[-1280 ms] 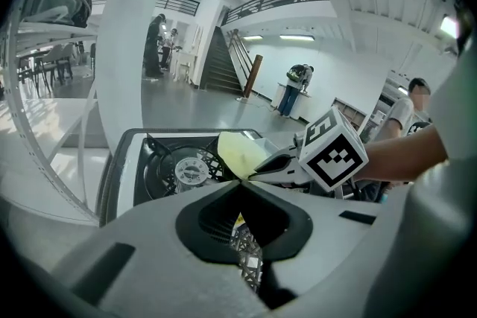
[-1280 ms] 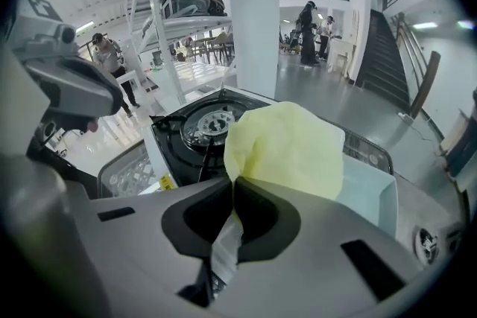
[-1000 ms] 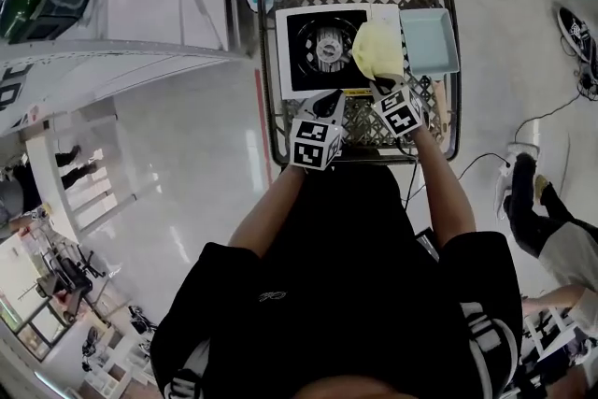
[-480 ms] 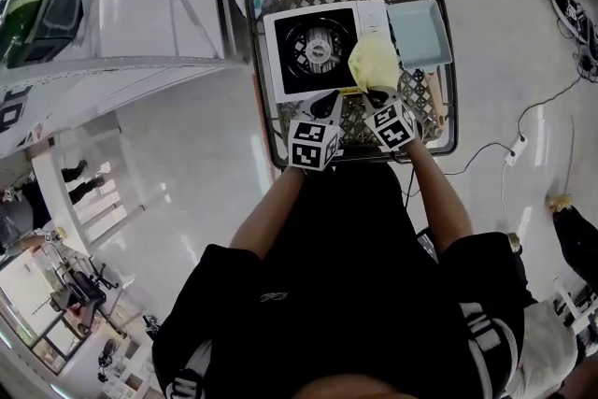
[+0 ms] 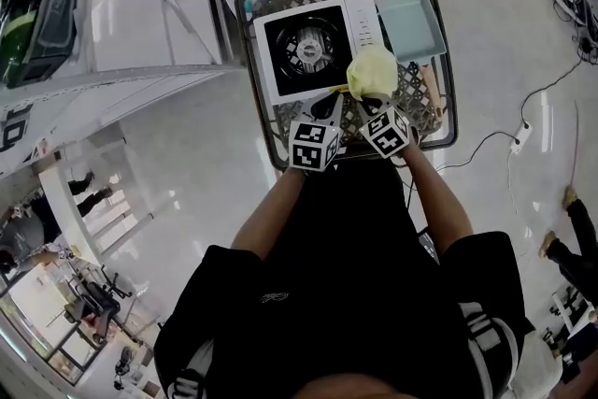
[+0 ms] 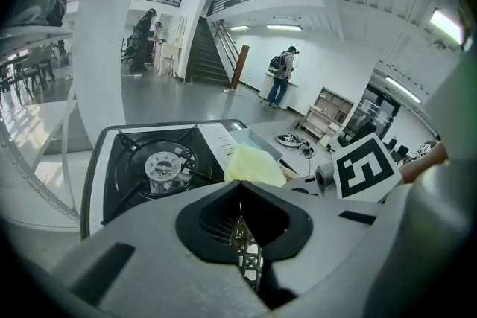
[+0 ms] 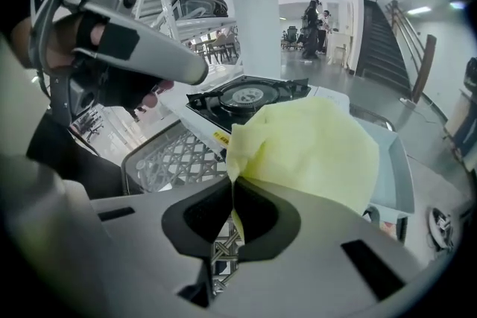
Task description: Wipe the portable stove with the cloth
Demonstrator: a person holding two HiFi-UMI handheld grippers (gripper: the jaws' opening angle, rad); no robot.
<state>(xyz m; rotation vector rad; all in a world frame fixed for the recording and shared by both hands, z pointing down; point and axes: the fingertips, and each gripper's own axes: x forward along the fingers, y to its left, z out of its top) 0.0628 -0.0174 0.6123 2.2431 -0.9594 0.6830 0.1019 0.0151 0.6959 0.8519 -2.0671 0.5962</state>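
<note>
The right tool (image 7: 232, 194) is clamped on a corner of the soft pale-yellow cloth (image 7: 313, 153), holding it bunched over the near-right corner of the white-and-black portable stove (image 5: 313, 47), likely poised to wipe. The left tool (image 6: 240, 208), jaws together on nothing, hovers by the stove's near edge.

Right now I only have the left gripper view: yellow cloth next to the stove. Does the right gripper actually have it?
Observer: Yes. The right gripper view shows the right gripper with its tongs shut on a corner of the cloth. The rest is bunched above them.
Operator: Where's my left gripper relative to the stove?
Observer: In the head view the left gripper is at the near edge of the stove, side by side with the right one.
Operator: What's under the stove?
Observer: A lattice basket. The head view shows the stove sitting on top of it.
</note>
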